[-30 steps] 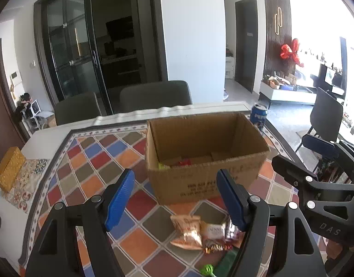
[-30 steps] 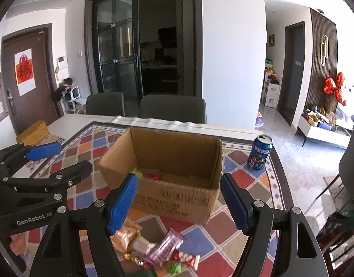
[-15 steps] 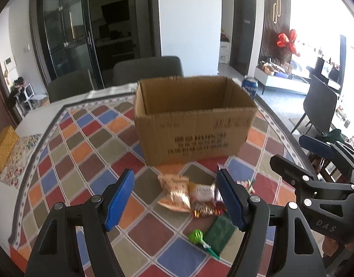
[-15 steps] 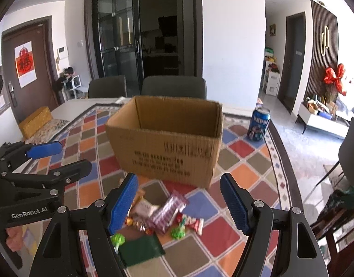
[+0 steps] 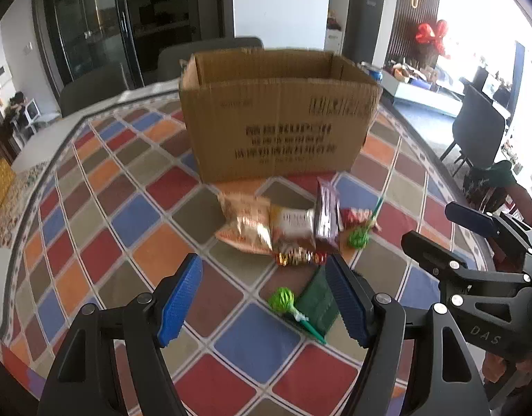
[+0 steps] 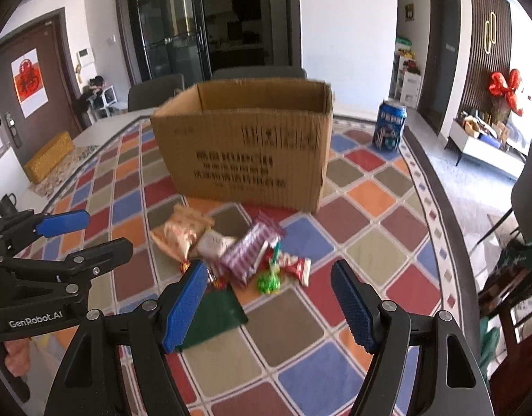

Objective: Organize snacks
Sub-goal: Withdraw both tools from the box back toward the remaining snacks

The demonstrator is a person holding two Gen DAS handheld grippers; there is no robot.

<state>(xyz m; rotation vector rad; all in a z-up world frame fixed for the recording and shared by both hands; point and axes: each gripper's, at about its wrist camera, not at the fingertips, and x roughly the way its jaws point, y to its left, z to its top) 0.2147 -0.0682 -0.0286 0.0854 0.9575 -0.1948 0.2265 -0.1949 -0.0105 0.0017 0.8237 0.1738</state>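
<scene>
An open cardboard box [image 5: 280, 118] stands on the patterned tablecloth; it also shows in the right wrist view [image 6: 245, 145]. In front of it lies a pile of snacks: a gold chip bag [image 5: 247, 223], a white packet [image 5: 293, 223], a purple wafer bar [image 5: 326, 213], a red packet [image 5: 356, 215], two green lollipops [image 5: 281, 299] and a dark green packet [image 5: 316, 306]. The same pile shows in the right wrist view [image 6: 238, 253]. My left gripper [image 5: 266, 301] is open and empty just short of the pile. My right gripper [image 6: 271, 306] is open and empty, near the dark green packet [image 6: 214, 315].
A blue soda can [image 6: 389, 126] stands right of the box. Grey chairs [image 5: 210, 52] stand behind the table. A yellow box [image 6: 49, 156] lies at the far left table edge. The table edge [image 6: 436, 187] curves along the right.
Both grippers have dropped lower and pulled back toward the table's near side. The box interior is out of sight now and the snack pile lies closer to the fingers. Both stay open.
</scene>
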